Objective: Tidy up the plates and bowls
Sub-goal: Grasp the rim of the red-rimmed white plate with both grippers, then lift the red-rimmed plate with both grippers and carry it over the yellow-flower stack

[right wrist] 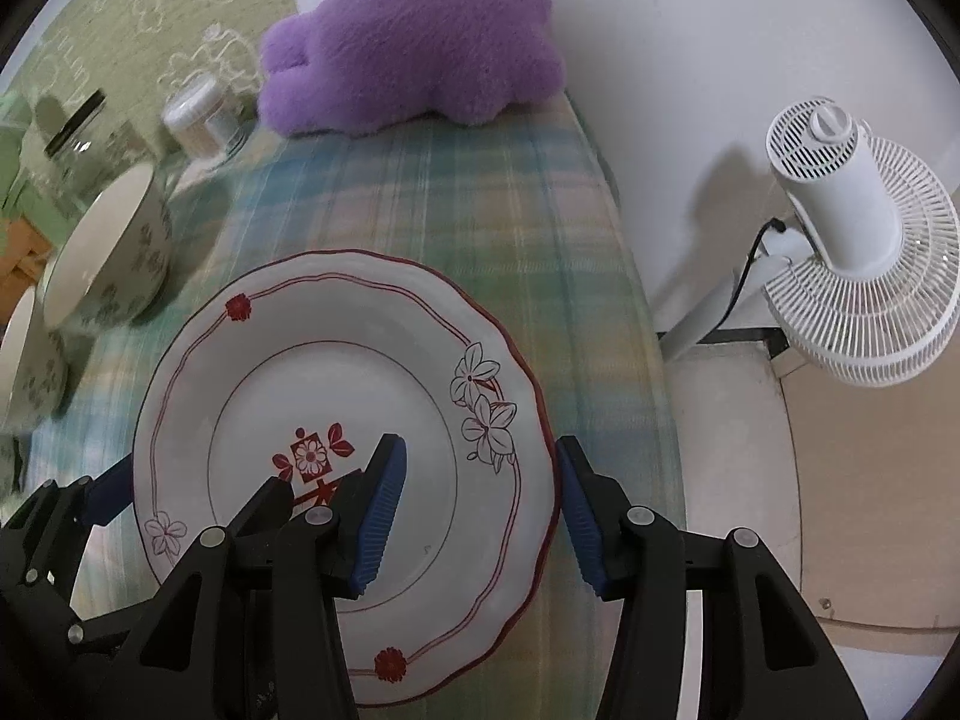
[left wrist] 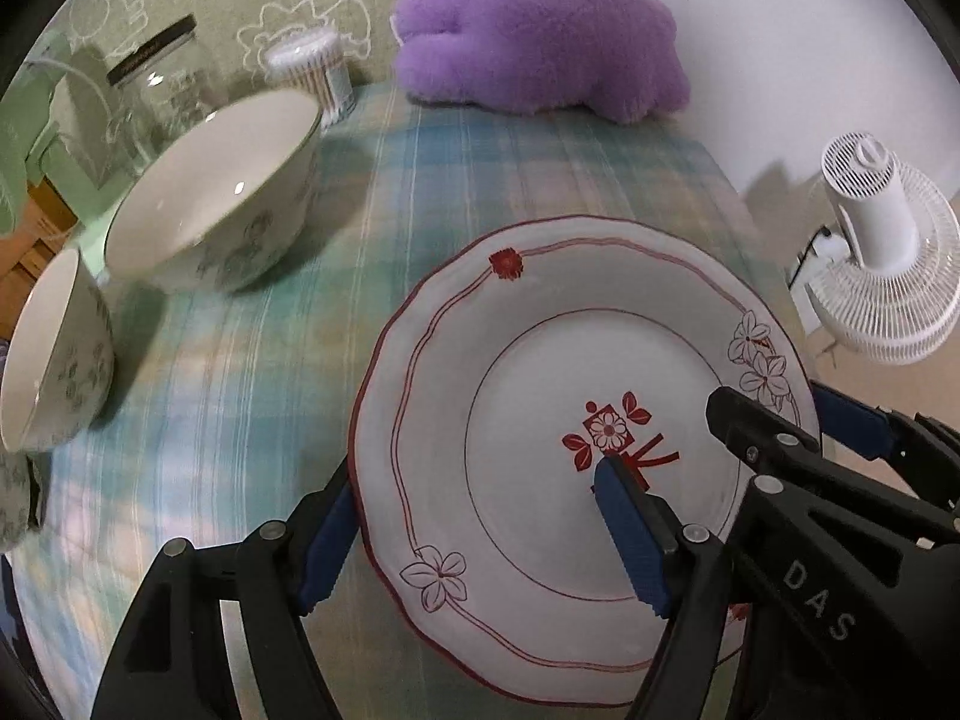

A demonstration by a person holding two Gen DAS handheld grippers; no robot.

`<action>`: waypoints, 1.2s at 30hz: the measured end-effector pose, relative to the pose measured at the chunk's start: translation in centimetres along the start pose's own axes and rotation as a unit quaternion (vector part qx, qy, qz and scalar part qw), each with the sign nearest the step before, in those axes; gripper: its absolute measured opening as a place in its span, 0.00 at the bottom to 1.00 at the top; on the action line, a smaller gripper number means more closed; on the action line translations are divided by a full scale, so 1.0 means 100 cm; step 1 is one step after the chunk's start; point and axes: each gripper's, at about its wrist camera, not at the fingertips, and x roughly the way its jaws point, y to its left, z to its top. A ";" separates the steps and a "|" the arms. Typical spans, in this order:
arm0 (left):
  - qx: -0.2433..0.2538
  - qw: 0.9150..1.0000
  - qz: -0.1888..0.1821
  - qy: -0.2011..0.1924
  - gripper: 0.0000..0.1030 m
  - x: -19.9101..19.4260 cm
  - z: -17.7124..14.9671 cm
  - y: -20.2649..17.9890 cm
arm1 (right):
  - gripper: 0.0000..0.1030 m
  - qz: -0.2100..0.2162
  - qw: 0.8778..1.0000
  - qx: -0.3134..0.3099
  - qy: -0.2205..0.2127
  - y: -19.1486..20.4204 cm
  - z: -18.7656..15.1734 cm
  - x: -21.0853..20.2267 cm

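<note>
a: plate sits flat on the plaid tabletop, right of the two bowls. left gripper straddles its left rim, fingers wide, one over the well, one outside. right gripper same on the right rim, also wide.

b: neither has closed?

a: no, gaps visible at both rims. i'd close both evenly on the rim, lift level, avoid tilting toward the big bowl. glazed rim, likely slippery.
</note>
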 end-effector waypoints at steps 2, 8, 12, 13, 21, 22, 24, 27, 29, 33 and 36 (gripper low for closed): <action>0.008 1.000 -0.001 0.006 0.74 -0.001 -0.004 0.001 | 0.53 0.004 1.000 -0.008 0.002 0.003 -0.007 -0.003; -0.001 1.000 -0.003 -0.001 0.71 0.003 -0.007 0.008 | 0.51 0.014 1.000 -0.001 0.008 0.001 -0.010 0.002; -0.003 1.000 -0.008 -0.011 0.71 0.006 -0.004 0.006 | 0.50 0.002 1.000 -0.005 0.009 0.003 -0.005 0.010; -0.005 1.000 -0.006 -0.014 0.72 0.006 -0.005 0.005 | 0.48 -0.001 1.000 -0.004 0.009 0.003 -0.005 0.011; -0.015 1.000 -0.006 -0.015 0.71 -0.003 -0.005 0.005 | 0.48 -0.004 1.000 0.006 0.008 0.004 -0.005 0.006; -0.016 1.000 -0.006 -0.015 0.71 -0.008 -0.006 0.005 | 0.48 -0.003 1.000 0.008 0.005 0.004 -0.005 0.001; -0.013 1.000 -0.006 -0.022 0.71 -0.019 -0.008 0.004 | 0.48 -0.005 1.000 0.008 -0.004 0.004 -0.007 -0.010; -0.006 0.999 -0.002 -0.036 0.71 -0.037 -0.013 0.002 | 0.48 -0.003 1.000 0.012 -0.014 0.004 -0.012 -0.028; -0.010 0.999 -0.009 -0.037 0.71 -0.047 -0.019 0.003 | 0.48 -0.005 1.000 0.013 -0.018 0.005 -0.016 -0.038; -0.002 0.999 -0.015 -0.048 0.71 -0.069 -0.032 0.001 | 0.49 -0.013 0.999 0.019 -0.029 0.005 -0.029 -0.064; 0.001 0.999 -0.023 -0.048 0.71 -0.084 -0.045 0.002 | 0.49 -0.016 0.999 0.027 -0.032 0.004 -0.045 -0.083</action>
